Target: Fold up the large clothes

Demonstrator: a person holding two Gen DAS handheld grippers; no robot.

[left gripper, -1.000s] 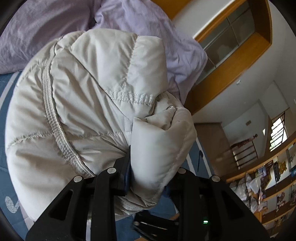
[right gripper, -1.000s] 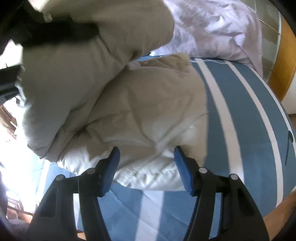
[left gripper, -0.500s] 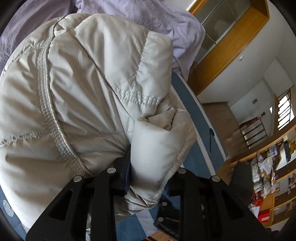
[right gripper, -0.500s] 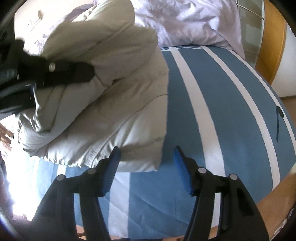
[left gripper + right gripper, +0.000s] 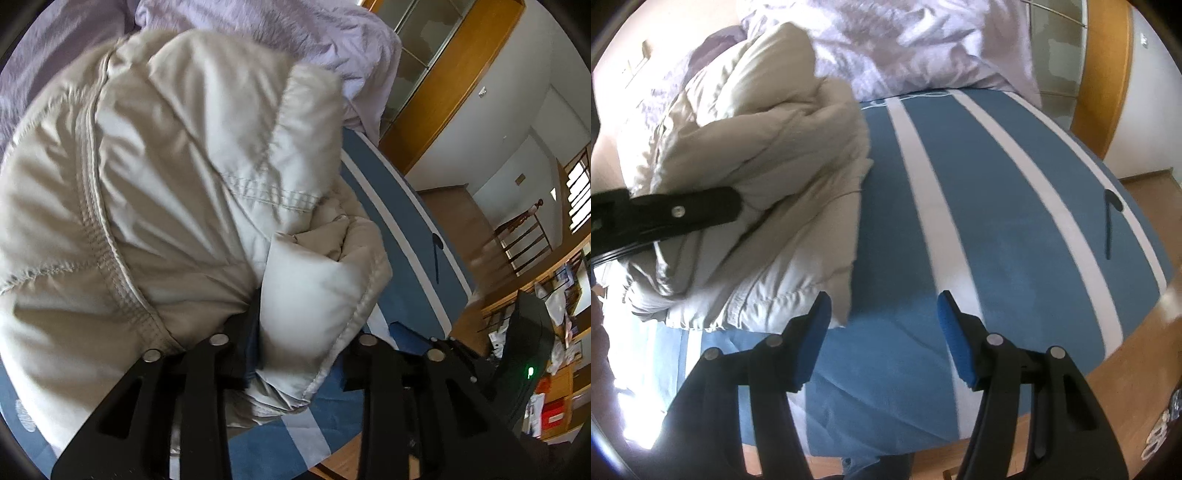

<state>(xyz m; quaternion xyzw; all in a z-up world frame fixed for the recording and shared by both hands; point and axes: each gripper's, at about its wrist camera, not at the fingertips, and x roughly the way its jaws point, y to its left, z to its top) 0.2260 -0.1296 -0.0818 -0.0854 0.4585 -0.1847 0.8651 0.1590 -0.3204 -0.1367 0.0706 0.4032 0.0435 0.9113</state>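
Jacket [image 5: 177,177] fold between left gripper [image 5: 306,332] jaws, just opening.

1. The puffer jacket [image 5: 177,177] was cream quilted cloth with a faint sheen and stitched seams.
2. The bed cover [image 5: 997,229] was matt blue cloth with white stripes.
3. The lilac bedding [image 5: 916,44] looked soft and crumpled.
4. The bed frame [image 5: 443,81] was smooth, varnished wood.
5. Each claw's arms were matt black plastic with small metal rivets.
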